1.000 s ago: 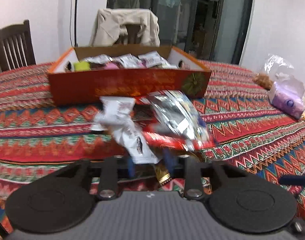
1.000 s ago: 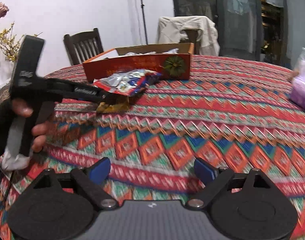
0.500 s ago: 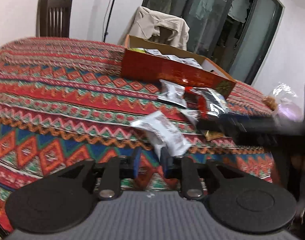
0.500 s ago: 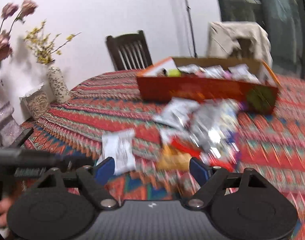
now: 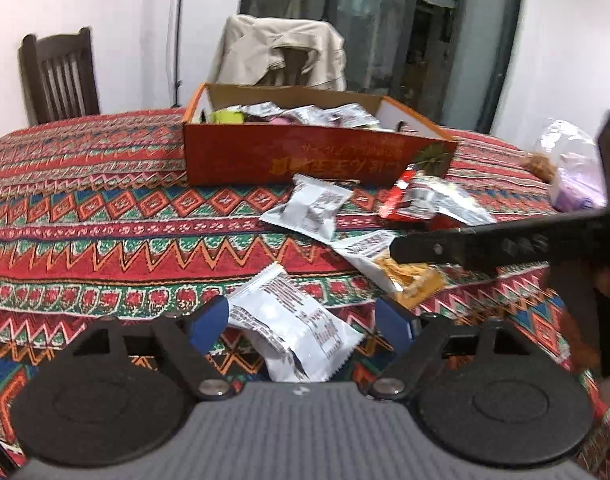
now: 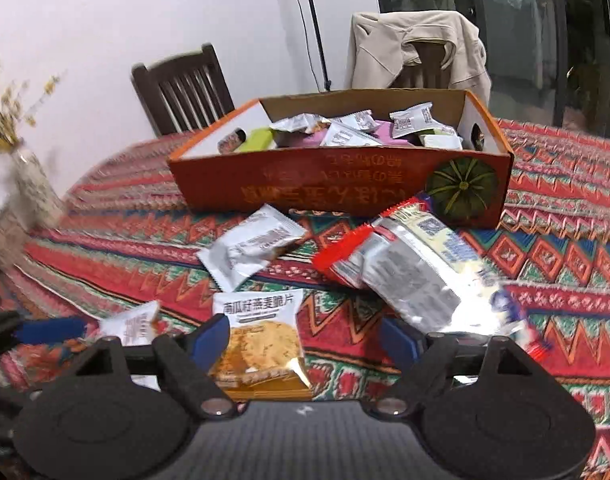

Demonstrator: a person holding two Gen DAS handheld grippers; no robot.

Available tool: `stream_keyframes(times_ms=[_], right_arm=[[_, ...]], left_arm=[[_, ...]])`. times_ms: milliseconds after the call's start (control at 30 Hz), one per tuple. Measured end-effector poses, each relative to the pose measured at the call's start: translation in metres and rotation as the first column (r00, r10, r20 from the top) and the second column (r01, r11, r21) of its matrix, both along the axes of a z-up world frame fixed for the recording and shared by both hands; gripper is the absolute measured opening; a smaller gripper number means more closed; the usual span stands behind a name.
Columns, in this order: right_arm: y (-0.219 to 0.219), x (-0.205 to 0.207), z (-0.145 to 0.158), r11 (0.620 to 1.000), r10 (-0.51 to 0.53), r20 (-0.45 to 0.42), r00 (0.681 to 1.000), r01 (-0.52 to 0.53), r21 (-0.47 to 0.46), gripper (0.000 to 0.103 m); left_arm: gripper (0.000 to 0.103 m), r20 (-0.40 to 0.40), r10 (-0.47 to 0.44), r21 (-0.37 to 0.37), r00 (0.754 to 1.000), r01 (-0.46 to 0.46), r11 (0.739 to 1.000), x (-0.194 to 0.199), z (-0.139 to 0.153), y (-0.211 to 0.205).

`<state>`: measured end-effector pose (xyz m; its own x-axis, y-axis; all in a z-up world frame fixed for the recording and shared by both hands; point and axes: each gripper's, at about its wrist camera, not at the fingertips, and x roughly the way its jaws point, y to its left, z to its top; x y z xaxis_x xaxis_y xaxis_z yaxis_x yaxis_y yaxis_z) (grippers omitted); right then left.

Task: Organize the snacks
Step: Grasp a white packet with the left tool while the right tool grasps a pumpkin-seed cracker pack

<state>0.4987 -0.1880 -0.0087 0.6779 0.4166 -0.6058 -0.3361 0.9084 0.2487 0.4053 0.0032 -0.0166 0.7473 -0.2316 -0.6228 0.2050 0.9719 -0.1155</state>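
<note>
Released since the earlier frame, white packet lies between left gripper, jaws just opened, nothing clamped. Right gripper, angled down, gapes around cookie packet, ungripped. Orange box at 12 o'clock.

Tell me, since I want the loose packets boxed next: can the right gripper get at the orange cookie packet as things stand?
Probably yes. The right gripper is open, and the orange cookie packet lies flat on the tablecloth between its fingers, with nothing on top of it.
</note>
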Motion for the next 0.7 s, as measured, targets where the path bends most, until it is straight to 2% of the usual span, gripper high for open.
stream_keyframes(times_ms=[33,167,200,300,400,533,567,600,667,700], right_arm=[[0.004,-0.001,0.0,1.0,0.03,0.002,1.0,-0.03,0.005,0.082],[0.035,0.003,-0.005,0.991,0.08,0.042,0.996,-0.075,-0.113,0.077],[0.038,0.006,-0.008,0.989,0.078,0.028,0.997,-0.074,-0.126,0.067],[0.039,-0.003,-0.011,0.981,0.086,0.038,0.996,-0.078,-0.177,0.051],[0.025,-0.022,-0.011,0.983,0.076,0.046,0.996,-0.067,-0.171,0.048],[0.007,-0.052,-0.011,0.988,0.056,0.071,0.996,-0.045,-0.149,0.047],[0.001,-0.063,-0.009,0.99,0.051,0.079,0.996,-0.041,-0.132,0.047],[-0.005,-0.075,-0.006,0.993,0.049,0.088,0.995,-0.039,-0.111,0.047],[-0.017,-0.094,-0.002,0.996,0.036,0.104,0.994,-0.028,-0.08,0.048],[-0.023,-0.104,0.0,0.997,0.029,0.111,0.993,-0.021,-0.075,0.048]], left_arm=[[0.082,-0.003,0.021,-0.001,1.0,-0.021,1.0,0.003,-0.003,0.001],[0.08,0.008,0.092,0.041,0.996,-0.092,0.995,0.001,-0.003,0.007],[0.08,0.008,0.102,0.048,0.995,-0.102,0.994,-0.003,-0.002,0.011],[0.081,-0.023,0.116,0.028,0.993,-0.116,0.993,-0.015,0.001,0.023],[0.082,-0.041,0.108,-0.012,0.993,-0.108,0.994,-0.017,0.003,0.02],[0.081,-0.055,0.109,-0.004,0.993,-0.109,0.994,0.005,-0.004,-0.007],[0.075,-0.075,0.129,0.009,0.989,-0.128,0.992,0.013,-0.006,-0.013],[0.073,-0.062,0.142,0.022,0.988,-0.141,0.99,0.016,-0.008,-0.019],[0.045,-0.026,0.131,0.077,0.991,-0.128,0.989,0.019,-0.01,-0.033],[0.044,-0.012,0.121,0.103,0.993,-0.119,0.987,0.016,-0.011,-0.037]])
